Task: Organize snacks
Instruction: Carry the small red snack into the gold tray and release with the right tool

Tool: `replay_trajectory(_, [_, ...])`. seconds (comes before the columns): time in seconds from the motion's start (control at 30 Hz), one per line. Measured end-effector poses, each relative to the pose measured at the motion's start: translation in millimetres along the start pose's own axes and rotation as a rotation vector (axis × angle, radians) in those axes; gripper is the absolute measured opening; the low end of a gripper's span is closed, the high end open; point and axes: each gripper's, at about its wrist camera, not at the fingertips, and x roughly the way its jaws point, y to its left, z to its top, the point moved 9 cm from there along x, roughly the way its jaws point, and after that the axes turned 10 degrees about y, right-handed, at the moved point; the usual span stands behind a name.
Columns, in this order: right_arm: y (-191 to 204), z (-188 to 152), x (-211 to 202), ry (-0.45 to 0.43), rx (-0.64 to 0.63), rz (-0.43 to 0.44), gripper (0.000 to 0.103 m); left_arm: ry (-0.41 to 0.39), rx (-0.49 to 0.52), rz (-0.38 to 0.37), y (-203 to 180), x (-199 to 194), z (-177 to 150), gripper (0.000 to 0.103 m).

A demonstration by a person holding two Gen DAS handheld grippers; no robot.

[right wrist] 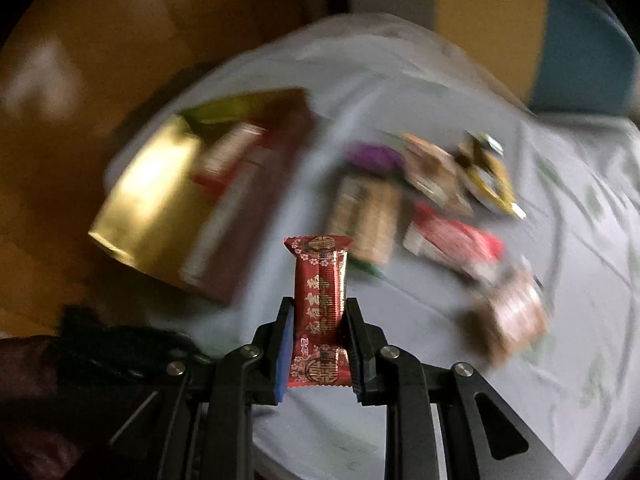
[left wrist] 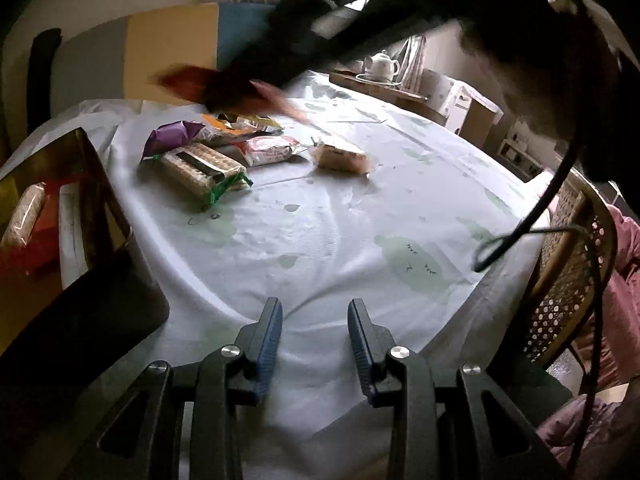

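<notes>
Gripping red snack pack (right wrist: 320, 304) in right gripper (right wrist: 320, 312), above table (right wrist: 440, 360).

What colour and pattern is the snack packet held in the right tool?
Red with gold characters and floral emblems: snack packet, clearest in the right wrist view.

Black fingers (left wrist: 269, 344), blue pads (right wrist: 282, 356)

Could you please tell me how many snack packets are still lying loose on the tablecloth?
6, possibly more underneath: the cracker pack, purple packet, orange packet, yellow-edged packet, red-and-white packet and, apart to the right, the tan packet.
</notes>
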Motion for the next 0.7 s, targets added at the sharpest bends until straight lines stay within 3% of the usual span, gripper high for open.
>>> replay_trajectory(0.17, [57,36,6,0.017,-0.136,0.103,0.024,-0.004,-0.006,-0.012,1,-1,-2,0.034])
replay_trajectory(0.37, [92,56,24,0.058,-0.219,0.142,0.026,-0.009,-0.027,-0.033,4,0,-2,0.034])
replay_trajectory(0.5, [99,60,36,0.075,-0.222,0.171,0.029,-0.008,-0.028,-0.034,4,0,-1,0.034])
replay_trajectory(0.57, [99,61,41,0.069,-0.207,0.171,0.037,-0.007,-0.027,-0.032,5,0,-1,0.034])
replay_trajectory(0.7, [89,51,36,0.054,-0.174,0.146,0.038,-0.005,-0.025,-0.025,5,1,-1,0.034])
